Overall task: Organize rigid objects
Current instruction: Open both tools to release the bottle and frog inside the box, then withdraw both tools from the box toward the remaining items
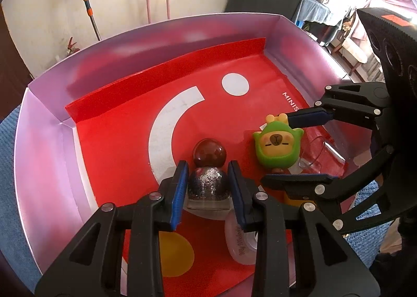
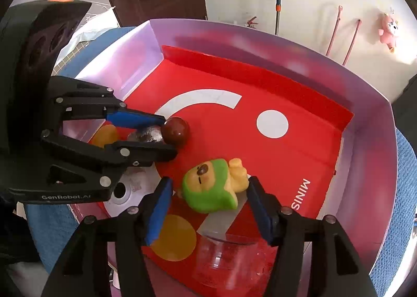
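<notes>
Both grippers reach down into a shallow box (image 1: 47, 104) with pale purple walls and a red liner printed with white shapes. The left gripper (image 1: 208, 179) is clenched on a small glitter bottle (image 1: 208, 185) with a round dark-red cap (image 1: 209, 152); its blue pads press the bottle's sides, and the bottle sits on the red floor near the middle of the box. The right gripper (image 2: 208, 192) stands released, its jaws wide on either side of a green and yellow toy figure (image 2: 211, 187) lying on the liner, not pressing it. A clear glass cup (image 2: 224, 258) lies just beside the toy, and a white round case (image 1: 241, 242) lies under the left gripper.
</notes>
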The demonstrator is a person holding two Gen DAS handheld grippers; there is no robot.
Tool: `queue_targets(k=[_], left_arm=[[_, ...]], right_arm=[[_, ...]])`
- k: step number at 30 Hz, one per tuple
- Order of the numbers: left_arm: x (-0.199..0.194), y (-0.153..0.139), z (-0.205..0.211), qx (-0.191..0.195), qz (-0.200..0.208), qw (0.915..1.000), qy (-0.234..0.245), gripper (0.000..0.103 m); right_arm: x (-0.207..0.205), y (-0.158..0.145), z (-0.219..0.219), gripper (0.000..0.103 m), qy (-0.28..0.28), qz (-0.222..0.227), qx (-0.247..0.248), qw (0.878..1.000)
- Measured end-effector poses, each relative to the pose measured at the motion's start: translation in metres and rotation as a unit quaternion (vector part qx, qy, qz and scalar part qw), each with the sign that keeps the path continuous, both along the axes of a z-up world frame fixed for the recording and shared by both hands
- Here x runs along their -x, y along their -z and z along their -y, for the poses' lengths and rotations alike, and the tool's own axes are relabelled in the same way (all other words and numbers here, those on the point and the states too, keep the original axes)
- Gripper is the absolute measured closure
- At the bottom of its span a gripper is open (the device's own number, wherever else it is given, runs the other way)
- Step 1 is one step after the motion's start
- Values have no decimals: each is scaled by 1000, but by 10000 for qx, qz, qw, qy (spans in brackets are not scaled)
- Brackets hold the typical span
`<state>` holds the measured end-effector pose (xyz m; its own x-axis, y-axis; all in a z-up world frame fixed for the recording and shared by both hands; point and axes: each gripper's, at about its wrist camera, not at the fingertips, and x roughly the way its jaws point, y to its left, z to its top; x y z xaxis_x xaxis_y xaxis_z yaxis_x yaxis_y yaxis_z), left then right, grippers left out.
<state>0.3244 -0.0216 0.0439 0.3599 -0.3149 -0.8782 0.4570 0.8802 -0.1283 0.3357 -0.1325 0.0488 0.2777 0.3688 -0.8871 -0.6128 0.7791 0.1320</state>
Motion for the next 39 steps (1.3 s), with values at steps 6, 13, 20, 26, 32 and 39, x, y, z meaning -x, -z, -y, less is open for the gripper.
queue_targets(k=[6,13,20,26,32,39], left_arm=[[3,0,0,-36,15,10000,0,73],[3,-3,0,17,34,10000,-7,72],[8,-12,-5,162,252,9995,-53,40],[9,-20,-8,215,276,9993,-100,40],[20,-32,-9,296,424,9986,-101,40],[48,-58,-17,488,819,9953,-138,32]], right_arm=[[1,1,-2,39,-20,-4,10,10000],[1,1,-4,38,-7,19,-4,10000],[1,-1,-2,33,0,30,-15,10000],[-1,-2,-1,33,55,68,-16,10000],[7,-14,2,33,70,175,-80,9998],[27,-41,12,26,199,466,-224,9985]])
